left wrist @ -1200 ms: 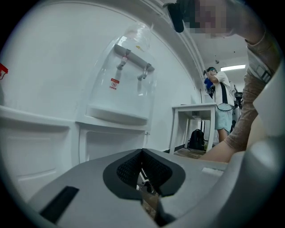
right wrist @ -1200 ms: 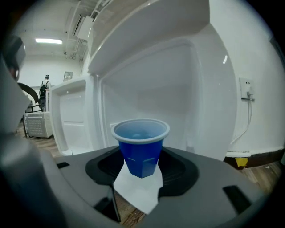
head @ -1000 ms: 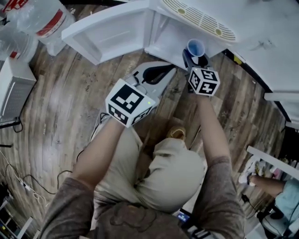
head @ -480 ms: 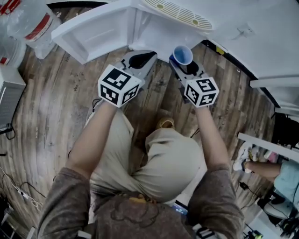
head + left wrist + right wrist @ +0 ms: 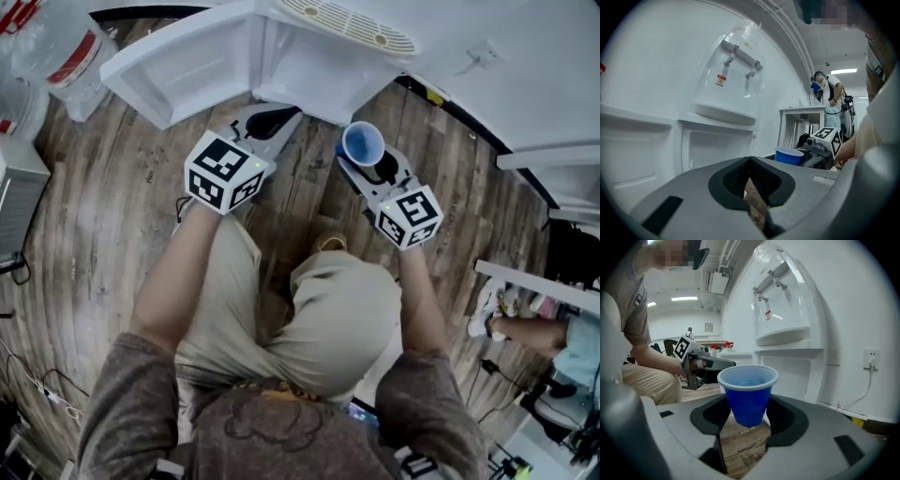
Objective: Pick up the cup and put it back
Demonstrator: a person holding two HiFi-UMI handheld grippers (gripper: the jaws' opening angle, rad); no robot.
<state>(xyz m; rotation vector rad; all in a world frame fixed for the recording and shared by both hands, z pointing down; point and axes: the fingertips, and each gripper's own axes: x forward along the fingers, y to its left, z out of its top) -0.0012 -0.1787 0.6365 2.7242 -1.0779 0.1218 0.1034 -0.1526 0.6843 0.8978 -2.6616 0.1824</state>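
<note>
1. Bright, even indoor light; ceiling strips (image 5: 684, 298) glow far off.
2. Soft glare on the white dispenser (image 5: 736, 70).
3. Gripper views bulge hard, corners black; floor (image 5: 112, 234) curves in the head view.
4. Cup (image 5: 747, 392) crisp; nearest foreground soft.

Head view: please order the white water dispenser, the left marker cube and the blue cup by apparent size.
1. white water dispenser
2. left marker cube
3. blue cup
The cube may sit nearer the camera, so the last two are less sure.
</note>
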